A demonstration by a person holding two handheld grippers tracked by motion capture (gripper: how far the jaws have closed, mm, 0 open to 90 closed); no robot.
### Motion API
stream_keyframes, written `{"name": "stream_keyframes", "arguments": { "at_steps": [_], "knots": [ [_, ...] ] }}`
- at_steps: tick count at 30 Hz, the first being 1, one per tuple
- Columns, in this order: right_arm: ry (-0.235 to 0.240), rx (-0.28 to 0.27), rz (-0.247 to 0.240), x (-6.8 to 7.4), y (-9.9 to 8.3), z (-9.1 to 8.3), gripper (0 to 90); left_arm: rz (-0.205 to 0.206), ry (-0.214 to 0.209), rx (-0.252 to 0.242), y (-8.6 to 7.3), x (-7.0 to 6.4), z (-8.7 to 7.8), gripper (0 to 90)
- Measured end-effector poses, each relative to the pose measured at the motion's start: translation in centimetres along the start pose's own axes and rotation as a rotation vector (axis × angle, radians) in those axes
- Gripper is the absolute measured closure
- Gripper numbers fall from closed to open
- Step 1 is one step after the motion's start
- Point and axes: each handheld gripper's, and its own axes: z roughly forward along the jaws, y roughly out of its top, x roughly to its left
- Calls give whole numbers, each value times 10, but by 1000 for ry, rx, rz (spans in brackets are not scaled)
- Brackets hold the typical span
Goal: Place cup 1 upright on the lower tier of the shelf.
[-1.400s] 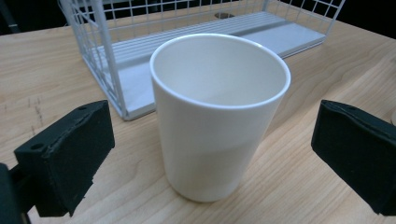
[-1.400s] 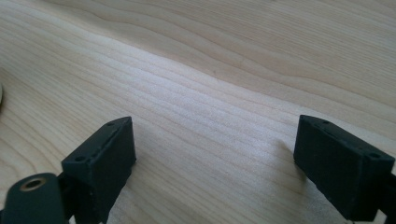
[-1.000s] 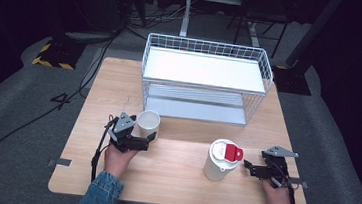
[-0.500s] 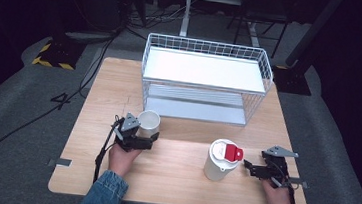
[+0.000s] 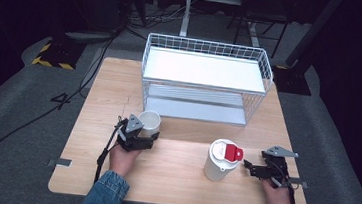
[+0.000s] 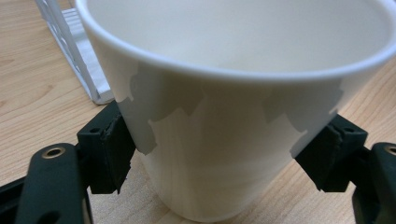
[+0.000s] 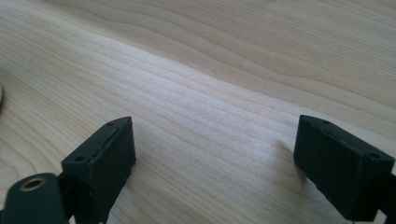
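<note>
Since a second earlier, the left gripper [image 5: 148, 138] had edged forward at lower left of the frame until its jaws clasped, apparently touching, the white cup [image 6: 233, 107] on the tabletop [image 5: 181, 182], while the right gripper [image 5: 249, 165] lay released beside the red-lidded tumbler [image 5: 221, 160].

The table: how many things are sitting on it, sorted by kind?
Open cups: 1, the white cup between the left gripper's jaws.
Lidded cups: 1, the red-lidded cup.
Wire racks: 1, the white rack.
Total: 3.
</note>
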Motion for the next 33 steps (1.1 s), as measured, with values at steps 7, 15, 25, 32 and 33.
{"name": "stream_keyframes", "arguments": {
  "at_steps": [7, 15, 25, 32, 33],
  "knots": [
    [0, 0, 0, 0, 0, 0, 129, 6, 2, 1, 0, 0, 0, 225],
    [0, 0, 0, 0, 0, 0, 129, 23, 20, 2, 1, -2, -1, 227],
    [0, 0, 0, 0, 0, 0, 129, 38, 15, -8, 5, -10, -8, 228],
    [0, 0, 0, 0, 0, 0, 129, 24, -13, 4, 17, -20, -13, 228],
    [0, 0, 0, 0, 0, 0, 129, 33, -13, 12, 19, -22, -14, 229]
  ]
}}
